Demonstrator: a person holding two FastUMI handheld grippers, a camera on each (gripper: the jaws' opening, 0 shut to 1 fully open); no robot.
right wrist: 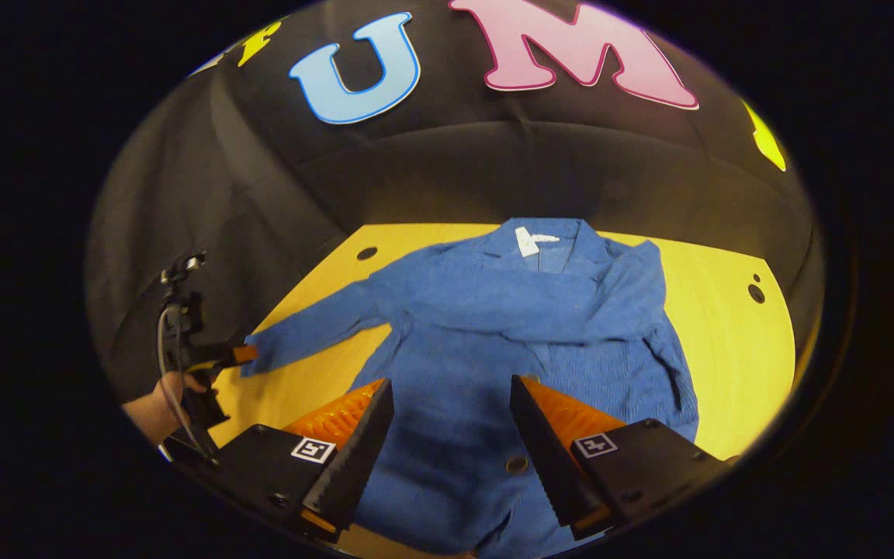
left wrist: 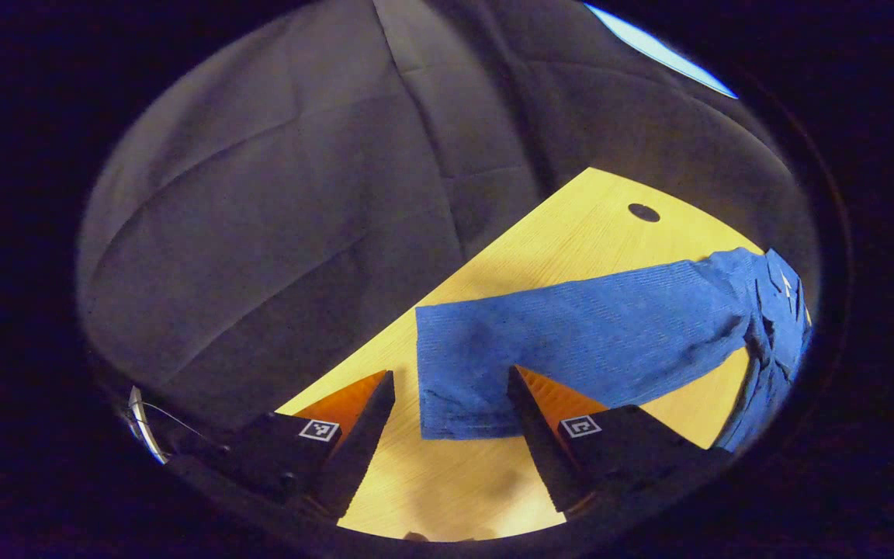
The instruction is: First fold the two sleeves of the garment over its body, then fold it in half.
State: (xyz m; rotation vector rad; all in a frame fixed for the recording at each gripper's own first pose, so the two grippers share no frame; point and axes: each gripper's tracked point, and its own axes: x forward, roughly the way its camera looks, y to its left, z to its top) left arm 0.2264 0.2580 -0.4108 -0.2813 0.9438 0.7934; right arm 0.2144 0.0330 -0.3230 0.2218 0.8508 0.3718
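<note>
Sleeve: we see the blue garment (right wrist: 509, 341) flat on the yellow table (right wrist: 734, 310), left sleeve (left wrist: 571, 341) stretched outward, its long axis running from the cuff to the body.
Nearer hand: left gripper (left wrist: 451, 411), fingers spread, at the cuff.
Right gripper (right wrist: 451, 423): released, empty, above the hem.
Writing: collar tag (right wrist: 524, 241) unreadable.
</note>
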